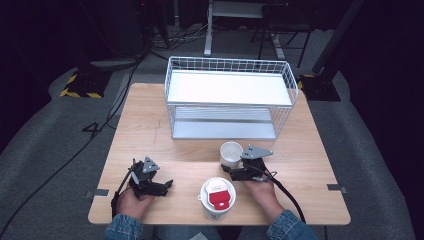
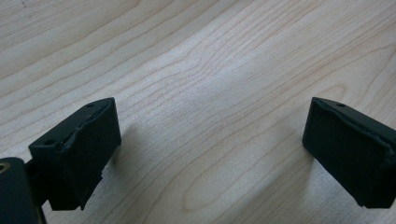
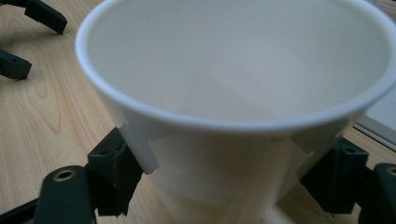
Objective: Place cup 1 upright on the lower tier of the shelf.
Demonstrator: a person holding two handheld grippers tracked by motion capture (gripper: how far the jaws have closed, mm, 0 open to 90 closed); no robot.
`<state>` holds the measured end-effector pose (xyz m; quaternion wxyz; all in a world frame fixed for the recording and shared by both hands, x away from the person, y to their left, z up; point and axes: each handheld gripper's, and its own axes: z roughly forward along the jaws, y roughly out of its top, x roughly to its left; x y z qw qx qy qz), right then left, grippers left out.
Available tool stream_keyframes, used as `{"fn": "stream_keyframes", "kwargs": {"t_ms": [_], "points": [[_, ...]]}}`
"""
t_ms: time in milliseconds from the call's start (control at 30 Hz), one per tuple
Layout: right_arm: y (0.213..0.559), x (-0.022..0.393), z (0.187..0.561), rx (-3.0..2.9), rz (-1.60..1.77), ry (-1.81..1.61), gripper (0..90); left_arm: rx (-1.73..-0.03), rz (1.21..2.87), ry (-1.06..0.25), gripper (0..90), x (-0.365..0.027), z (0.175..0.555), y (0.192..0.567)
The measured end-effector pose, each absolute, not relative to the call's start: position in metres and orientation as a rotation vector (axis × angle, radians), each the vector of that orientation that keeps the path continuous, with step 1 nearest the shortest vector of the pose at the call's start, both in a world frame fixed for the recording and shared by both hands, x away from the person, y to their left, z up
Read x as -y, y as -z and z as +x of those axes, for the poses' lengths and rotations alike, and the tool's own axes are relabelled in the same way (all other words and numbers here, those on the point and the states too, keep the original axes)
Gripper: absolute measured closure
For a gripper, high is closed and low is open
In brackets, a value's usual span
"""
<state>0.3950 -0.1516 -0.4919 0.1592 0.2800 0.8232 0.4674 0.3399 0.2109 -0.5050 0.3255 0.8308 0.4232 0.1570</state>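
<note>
Nearest me, just before the white paper cup (image 1: 231, 154), stands a lidded cup with a red tab (image 1: 217, 197). My right gripper (image 1: 226, 169) clamps the white paper cup's wall. Left of it, my left gripper (image 1: 170, 184) rests with jaws apart over the wooden table (image 1: 150, 125). Beyond the cup, a white wire basket (image 1: 227, 95).

No lettering can be read; the red label (image 1: 220, 195) on the lidded cup (image 1: 217, 199) is blurred.
</note>
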Motion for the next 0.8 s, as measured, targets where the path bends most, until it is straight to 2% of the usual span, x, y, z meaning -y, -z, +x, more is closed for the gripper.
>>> {"fn": "stream_keyframes", "kwargs": {"t_ms": [367,800], "points": [[0.473,0.152,0.397,-2.325,0.772,-1.366,23.5,-1.110,2.178,-0.411,4.8,-0.211,0.340,0.505],[0.455,0.150,0.422,-2.209,0.866,-1.343,23.4,-1.110,2.177,-0.412,4.8,-0.211,0.340,0.505]]}}
